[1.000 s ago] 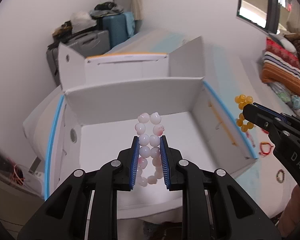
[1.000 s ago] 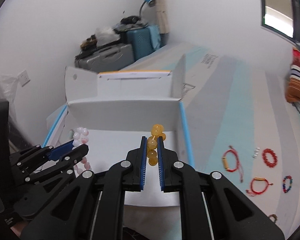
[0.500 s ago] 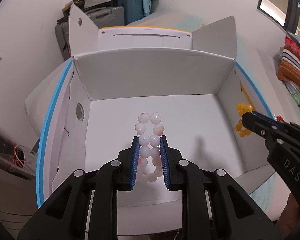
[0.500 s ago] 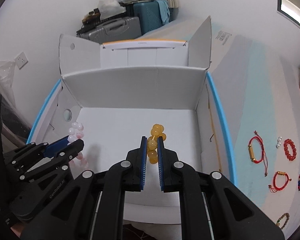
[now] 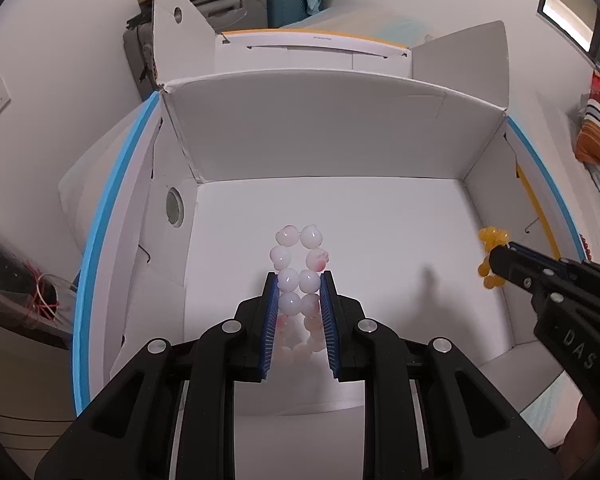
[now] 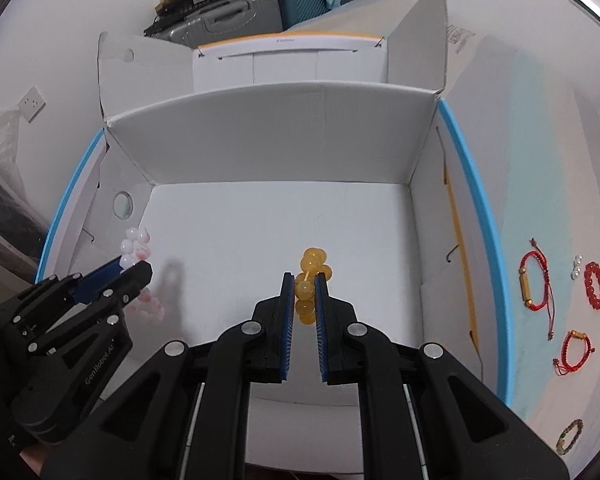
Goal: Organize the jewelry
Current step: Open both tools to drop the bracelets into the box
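White cardboard box (image 6: 280, 132) fills both views. Over its floor, the left gripper (image 5: 299, 284), lettered "GenRobot.AI", has its fingers clamped on the pale pink bead bracelet (image 5: 298, 276). Alongside, the right gripper (image 6: 305, 286), marked "DAS", has its fingers pinching the amber bead bracelet (image 6: 310, 276). Red bracelets (image 6: 534, 280) lie outside.

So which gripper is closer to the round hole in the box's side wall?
Left. The left gripper hangs beside the round hole; the right gripper is mid-box, farther right.
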The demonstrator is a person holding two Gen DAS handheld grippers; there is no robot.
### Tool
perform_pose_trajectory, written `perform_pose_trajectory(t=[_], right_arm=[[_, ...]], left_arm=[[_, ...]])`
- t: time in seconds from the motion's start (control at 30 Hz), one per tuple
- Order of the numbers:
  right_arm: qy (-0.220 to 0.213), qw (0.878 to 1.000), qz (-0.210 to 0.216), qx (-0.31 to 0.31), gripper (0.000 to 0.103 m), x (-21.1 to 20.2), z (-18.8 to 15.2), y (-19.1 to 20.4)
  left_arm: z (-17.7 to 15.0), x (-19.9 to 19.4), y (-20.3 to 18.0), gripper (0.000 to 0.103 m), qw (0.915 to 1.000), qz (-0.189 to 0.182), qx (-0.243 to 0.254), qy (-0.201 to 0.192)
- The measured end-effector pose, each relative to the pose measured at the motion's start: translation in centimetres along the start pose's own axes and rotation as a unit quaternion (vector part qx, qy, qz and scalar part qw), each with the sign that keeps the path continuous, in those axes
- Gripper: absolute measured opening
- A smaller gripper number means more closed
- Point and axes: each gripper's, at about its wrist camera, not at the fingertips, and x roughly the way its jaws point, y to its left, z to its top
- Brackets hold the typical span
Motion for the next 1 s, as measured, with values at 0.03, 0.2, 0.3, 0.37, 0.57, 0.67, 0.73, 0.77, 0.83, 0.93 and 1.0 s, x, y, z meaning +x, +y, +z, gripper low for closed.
perform_pose_trajectory(t=[0.03, 0.2, 0.3, 0.37, 0.57, 0.67, 0.73, 0.77, 0.83, 0.93, 1.0], right_arm=[[0.003, 1.0, 0.0, 0.0, 0.009, 0.2, 0.0, 0.0], [0.004, 1.0, -0.001, -0.002, 0.012, 0.5, 0.1, 0.3], [-0.005, 1.0, 0.004, 0.001, 0.023, -0.2, 0.3, 0.3], [-0.018, 1.0, 0.003, 0.001, 0.038, -1.0, 0.3, 0.4], [-0.072, 0.997, 0.0, 0.009, 0.071, -4.6, 0.0, -0.3], [-0.107, 0.994, -0.013, 0.018, 0.084, -7.0, -0.5, -1.5], [-0.119, 0.992, -0.021, 0.025, 0.09, -8.1, -1.0, -2.3], [-0.125, 0.991, -0.026, 0.029, 0.092, -8.8, -1.3, -2.9], [-0.134, 0.99, -0.036, 0.036, 0.095, -9.5, -1.5, -4.0], [-0.144, 0.987, -0.049, 0.045, 0.095, -11.0, -2.3, -5.7], [-0.15, 0.986, -0.059, 0.052, 0.095, -12.0, -2.9, -6.9]], left_arm=[[0.1, 0.1, 0.0, 0.021, 1.0, 0.002, -0.001, 0.002], [0.2, 0.1, 0.6, 0.024, 0.9999, 0.01, -0.008, 0.004], [0.1, -0.2, 0.5, 0.028, 0.9998, 0.018, -0.006, -0.001], [0.1, -0.7, 0.6, 0.039, 0.9997, 0.023, -0.006, -0.007], [0.0, -3.5, -0.3, 0.071, 0.9979, 0.038, 0.003, -0.052], [-0.2, -4.6, -1.2, 0.084, 0.9968, 0.038, 0.008, -0.069], [-0.2, -5.3, -2.0, 0.09, 0.9962, 0.033, 0.012, -0.08], [-0.3, -5.7, -2.5, 0.092, 0.9958, 0.028, 0.016, -0.085], [-0.4, -6.5, -3.5, 0.097, 0.9949, 0.028, 0.025, -0.094], [-0.4, -7.4, -5.0, 0.097, 0.9929, 0.03, 0.032, -0.111], [-0.6, -7.9, -5.9, 0.097, 0.9926, 0.019, 0.035, -0.115]])
